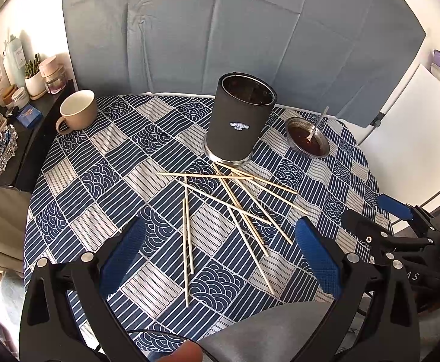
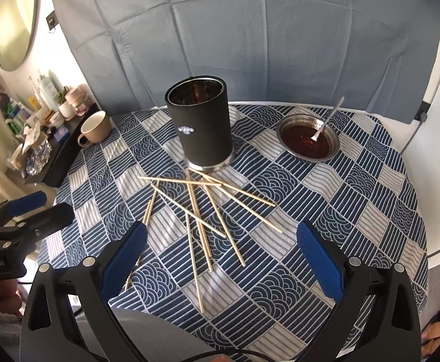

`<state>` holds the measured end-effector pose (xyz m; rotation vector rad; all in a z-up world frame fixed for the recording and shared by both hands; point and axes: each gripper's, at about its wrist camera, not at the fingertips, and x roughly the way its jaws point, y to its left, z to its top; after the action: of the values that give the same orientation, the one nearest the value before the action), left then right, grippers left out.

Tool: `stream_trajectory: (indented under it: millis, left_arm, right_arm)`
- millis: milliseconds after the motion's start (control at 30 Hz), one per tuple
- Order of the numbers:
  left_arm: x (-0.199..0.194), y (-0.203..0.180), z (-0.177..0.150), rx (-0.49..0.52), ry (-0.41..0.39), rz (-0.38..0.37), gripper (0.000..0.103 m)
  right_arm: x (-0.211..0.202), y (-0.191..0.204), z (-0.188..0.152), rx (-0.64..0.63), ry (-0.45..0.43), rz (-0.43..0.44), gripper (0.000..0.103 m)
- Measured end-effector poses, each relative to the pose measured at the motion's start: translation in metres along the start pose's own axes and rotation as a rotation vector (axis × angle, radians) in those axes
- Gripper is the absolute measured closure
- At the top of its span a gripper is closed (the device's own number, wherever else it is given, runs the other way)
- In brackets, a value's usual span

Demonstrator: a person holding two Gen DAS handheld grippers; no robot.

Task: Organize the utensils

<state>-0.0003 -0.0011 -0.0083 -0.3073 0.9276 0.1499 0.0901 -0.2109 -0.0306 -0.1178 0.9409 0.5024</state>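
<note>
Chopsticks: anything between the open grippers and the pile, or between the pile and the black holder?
Nothing visible. The chopsticks lie loose on the tablecloth ahead of the left gripper and right gripper, both open. The black holder stands upright just behind the pile, mouth uncovered. The sauce bowl sits off to the side.

Left tool, right tool: black frames, blue textured pads (silver rivets).
</note>
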Motion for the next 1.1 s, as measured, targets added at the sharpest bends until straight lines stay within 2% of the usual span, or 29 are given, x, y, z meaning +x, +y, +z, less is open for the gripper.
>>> stream_trajectory:
  millis: [1100]
  left_arm:
    - [0.015, -0.001, 0.005, 0.021, 0.066, 0.015, 0.006]
  right_arm:
    - [0.019, -0.004, 0.0, 0.028, 0.071, 0.027, 0.008]
